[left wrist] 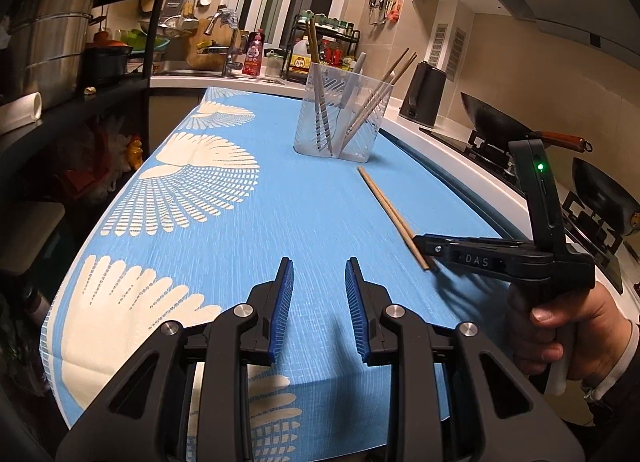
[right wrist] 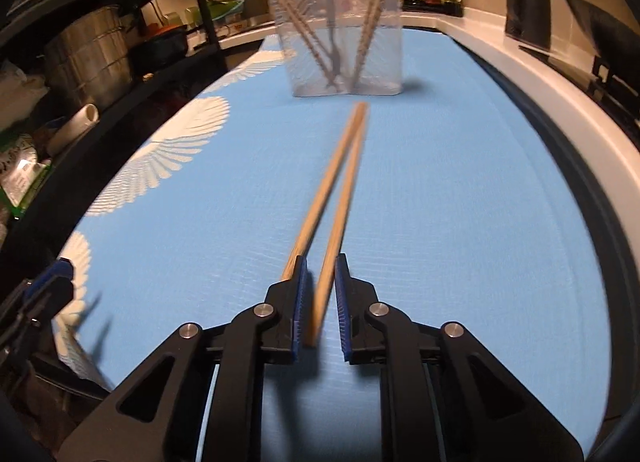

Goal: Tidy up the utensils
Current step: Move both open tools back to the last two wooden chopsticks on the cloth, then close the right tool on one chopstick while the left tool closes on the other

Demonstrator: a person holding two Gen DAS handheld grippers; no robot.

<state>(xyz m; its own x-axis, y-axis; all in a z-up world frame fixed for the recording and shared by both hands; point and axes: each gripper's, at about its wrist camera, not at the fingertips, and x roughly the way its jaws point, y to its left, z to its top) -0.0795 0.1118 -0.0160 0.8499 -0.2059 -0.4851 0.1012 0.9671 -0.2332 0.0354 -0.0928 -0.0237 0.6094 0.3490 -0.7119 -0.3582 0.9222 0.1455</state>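
Note:
A pair of wooden chopsticks (left wrist: 386, 206) lies on the blue cloth, pointing toward a clear plastic utensil holder (left wrist: 340, 114) that holds more chopsticks and a grey utensil. In the right wrist view one chopstick (right wrist: 334, 238) runs between my right gripper's (right wrist: 320, 274) blue pads, which are partly open and not touching it; the other chopstick (right wrist: 320, 198) passes under the left finger. The holder (right wrist: 340, 34) stands straight ahead. My left gripper (left wrist: 319, 274) is open and empty above the cloth, left of the right gripper (left wrist: 426, 248).
A blue cloth with white fan patterns (left wrist: 208, 166) covers the table. A black kettle (left wrist: 424, 92) and woks on a stove (left wrist: 496, 122) are on the right counter. A shelf with steel pots (left wrist: 48, 38) stands left. The sink area (left wrist: 224, 58) is behind.

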